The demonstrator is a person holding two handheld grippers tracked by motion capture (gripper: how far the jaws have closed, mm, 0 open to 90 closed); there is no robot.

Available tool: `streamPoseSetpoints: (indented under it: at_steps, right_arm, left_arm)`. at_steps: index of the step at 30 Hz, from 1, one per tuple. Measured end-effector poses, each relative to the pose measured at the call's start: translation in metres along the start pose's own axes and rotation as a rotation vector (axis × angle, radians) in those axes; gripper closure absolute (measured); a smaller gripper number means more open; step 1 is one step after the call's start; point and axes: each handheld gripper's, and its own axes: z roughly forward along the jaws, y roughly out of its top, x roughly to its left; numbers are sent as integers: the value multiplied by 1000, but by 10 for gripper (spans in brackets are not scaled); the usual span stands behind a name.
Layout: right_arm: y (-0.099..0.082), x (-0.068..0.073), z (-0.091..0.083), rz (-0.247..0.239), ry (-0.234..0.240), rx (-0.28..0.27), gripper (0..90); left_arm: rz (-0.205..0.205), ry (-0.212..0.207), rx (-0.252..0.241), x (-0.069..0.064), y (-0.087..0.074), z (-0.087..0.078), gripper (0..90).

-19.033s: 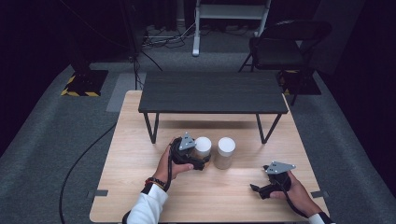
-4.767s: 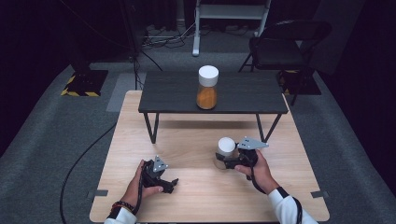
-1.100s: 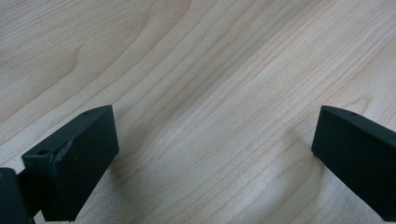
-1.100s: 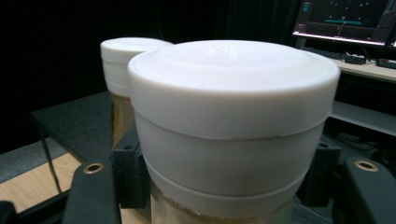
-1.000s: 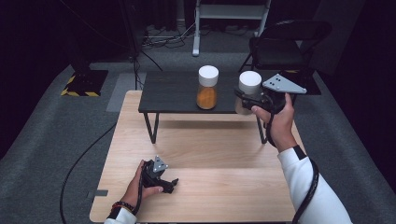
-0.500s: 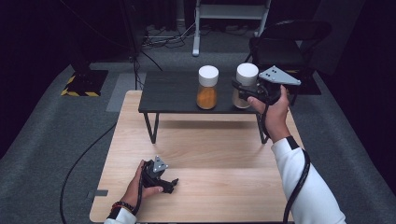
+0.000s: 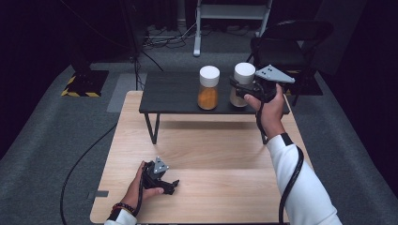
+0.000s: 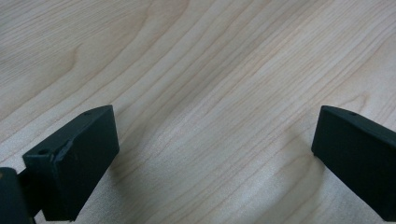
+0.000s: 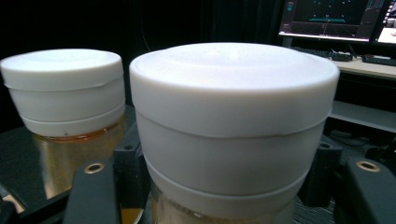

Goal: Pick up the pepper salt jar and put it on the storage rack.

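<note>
High view has a light wooden table (image 7: 220,154) with a low black shelf (image 7: 173,96) standing on its far half, and two white-lidded jars up on that shelf. The orange-filled jar (image 7: 208,88) stands upright near the middle of the shelf, and just beside it to the right is the pale-filled jar (image 7: 243,84), also upright with its base looking like it's on the shelf top. The right gripper (image 7: 240,90) is reached out over the shelf with its grey three-cornered plate on top, and its jaws are closed around that pale jar, below the lid. In the right gripper view the white lid of the pale-filled jar (image 9: 233,126) sits dead centre, a black jaw hugging each side of the glass under it, so it's a proper grip; the orange-filled jar (image 9: 65,107) is off to the left, close but not touching as far as one can tell, and a couple of monitors (image 9: 336,18) glow in the dark background. Meanwhile the left gripper (image 7: 170,186) is way down at the near edge of the table, well apart from the jars, resting low in the person's left hand (image 7: 136,187). The left gripper view looks straight at bare wood grain between its two black jaws, which stand wide apart with nothing between them.
</note>
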Motion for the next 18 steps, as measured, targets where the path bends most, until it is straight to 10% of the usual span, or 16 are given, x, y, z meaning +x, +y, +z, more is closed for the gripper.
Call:
streamPoseSetpoints:
  at_steps: [18]
  right_arm:
    - [-12, -6, 7, 32, 6, -1, 339]
  left_arm:
    - [-2, -1, 0, 0, 0, 0, 6]
